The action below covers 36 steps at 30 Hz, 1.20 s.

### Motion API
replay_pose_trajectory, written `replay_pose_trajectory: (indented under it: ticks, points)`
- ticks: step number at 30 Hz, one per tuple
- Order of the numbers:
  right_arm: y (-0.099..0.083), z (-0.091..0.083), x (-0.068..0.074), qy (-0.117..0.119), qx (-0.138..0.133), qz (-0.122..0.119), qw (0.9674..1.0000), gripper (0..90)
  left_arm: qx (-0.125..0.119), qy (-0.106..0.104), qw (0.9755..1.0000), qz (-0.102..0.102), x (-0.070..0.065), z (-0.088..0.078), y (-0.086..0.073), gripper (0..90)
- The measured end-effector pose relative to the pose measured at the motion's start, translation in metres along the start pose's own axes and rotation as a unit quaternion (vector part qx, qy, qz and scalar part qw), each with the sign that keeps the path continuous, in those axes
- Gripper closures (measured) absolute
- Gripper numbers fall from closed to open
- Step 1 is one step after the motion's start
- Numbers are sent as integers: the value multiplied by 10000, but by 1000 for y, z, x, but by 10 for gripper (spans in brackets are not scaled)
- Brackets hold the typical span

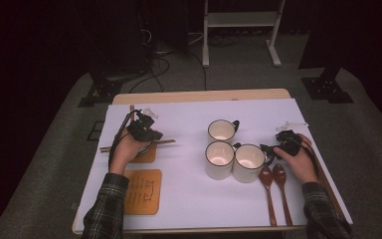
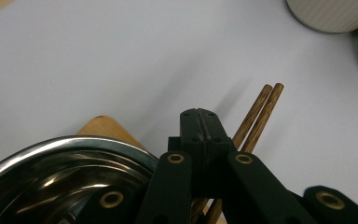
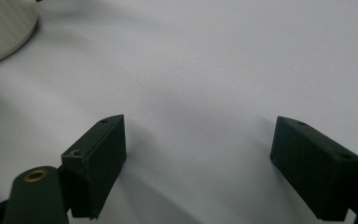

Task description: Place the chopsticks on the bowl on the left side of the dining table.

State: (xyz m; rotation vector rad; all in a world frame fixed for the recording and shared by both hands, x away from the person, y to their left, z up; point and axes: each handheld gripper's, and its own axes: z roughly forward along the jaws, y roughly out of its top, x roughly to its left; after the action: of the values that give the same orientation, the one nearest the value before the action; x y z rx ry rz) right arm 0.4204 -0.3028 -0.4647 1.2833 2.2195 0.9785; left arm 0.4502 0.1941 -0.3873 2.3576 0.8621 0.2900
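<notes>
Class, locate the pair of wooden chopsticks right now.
In the high view, the chopsticks lie left of the mugs, clamped in the left gripper above a wooden coaster.

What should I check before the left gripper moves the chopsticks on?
1. Left gripper shut on the chopsticks: ok.
2. Both sticks together, tips aligned: ok.
3. Sticks lifted off the table: cannot tell.
4. Steel bowl close beside the left gripper, collision risk: not ok.
5. Right gripper open, nothing between its pads, resting on the white table cover: ok.
6. Three mugs and two wooden spoons apart from the sticks: ok.
</notes>
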Motion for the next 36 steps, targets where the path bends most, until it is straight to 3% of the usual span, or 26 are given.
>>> replay_pose_trajectory:
  ticks: [11,25,36]
  points:
    - [0,0,0,-1,-3,1,10000,168,-132,283,9994,-144,3,-34,-16,900]
    - [0,0,0,-7,-3,-1,10000,168,-134,677,9958,-607,17,-75,-72,900]
    - [0,0,0,-9,-4,-3,10000,168,12,868,9925,-861,23,-86,-100,900]
